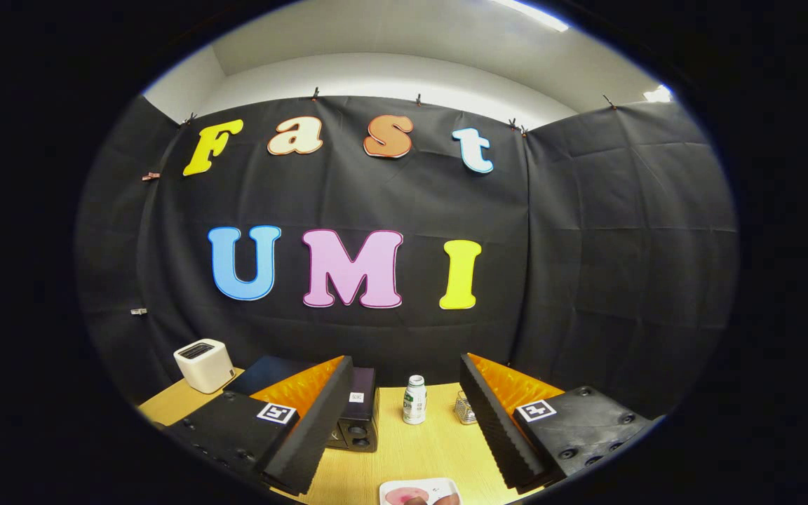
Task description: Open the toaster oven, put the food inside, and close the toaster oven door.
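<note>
On the wooden table (439, 449), the gripper (404, 449) hangs with its two fingers spread wide apart, gripping nothing. Between the fingers, close to their tips, lies a white plate (393, 487) with pink food (407, 496) on it, partly cut off from sight. Farther out between the fingers stands a small white bottle (414, 400) with a silver cap, upright. Just beside the bottle, next to the right finger, sits a small wire basket (465, 408), half hidden by that finger. The black toaster oven (358, 417) stands behind the left finger, which covers most of it; two round knobs show on its front, and I cannot tell whether its door is open. Beyond it, near the cloth wall, sits a white toaster (203, 365).
</note>
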The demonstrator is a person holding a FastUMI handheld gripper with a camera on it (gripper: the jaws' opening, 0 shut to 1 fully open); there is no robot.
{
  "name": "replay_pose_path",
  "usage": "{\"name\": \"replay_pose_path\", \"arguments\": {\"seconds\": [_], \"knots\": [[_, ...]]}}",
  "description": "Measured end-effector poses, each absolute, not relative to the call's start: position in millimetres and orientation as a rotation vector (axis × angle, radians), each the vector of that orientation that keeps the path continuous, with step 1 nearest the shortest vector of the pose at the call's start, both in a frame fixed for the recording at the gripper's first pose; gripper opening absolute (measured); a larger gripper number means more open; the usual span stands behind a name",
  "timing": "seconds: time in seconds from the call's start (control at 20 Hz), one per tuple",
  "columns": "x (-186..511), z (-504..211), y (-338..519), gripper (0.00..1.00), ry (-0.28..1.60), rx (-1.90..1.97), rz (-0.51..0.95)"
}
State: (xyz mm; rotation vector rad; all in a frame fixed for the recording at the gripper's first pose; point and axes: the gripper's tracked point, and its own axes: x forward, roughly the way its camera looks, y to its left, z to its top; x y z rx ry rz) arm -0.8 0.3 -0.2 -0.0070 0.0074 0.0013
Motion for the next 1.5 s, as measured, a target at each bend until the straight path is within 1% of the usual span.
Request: {"name": "replay_pose_path", "arguments": {"seconds": [0.25, 0.4, 0.6, 1.0, 1.25, 1.5], "knots": [[2.9, -4.4, 15.1, 0.98, 0.018, 0.004, 0.04], [14.1, -9.5, 63.7, 0.98, 0.031, 0.024, 0.071], [28.5, -34.0, 125.6, 0.98, 0.066, 0.038, 0.118], [68.4, -115.9, 220.0, 0.98, 0.137, 0.02, 0.125], [96.1, -177.1, 242.2, 0.98, 0.231, 0.02, 0.086], [117.2, -234.2, 258.9, 0.98, 0.335, 0.016, 0.076]]}}
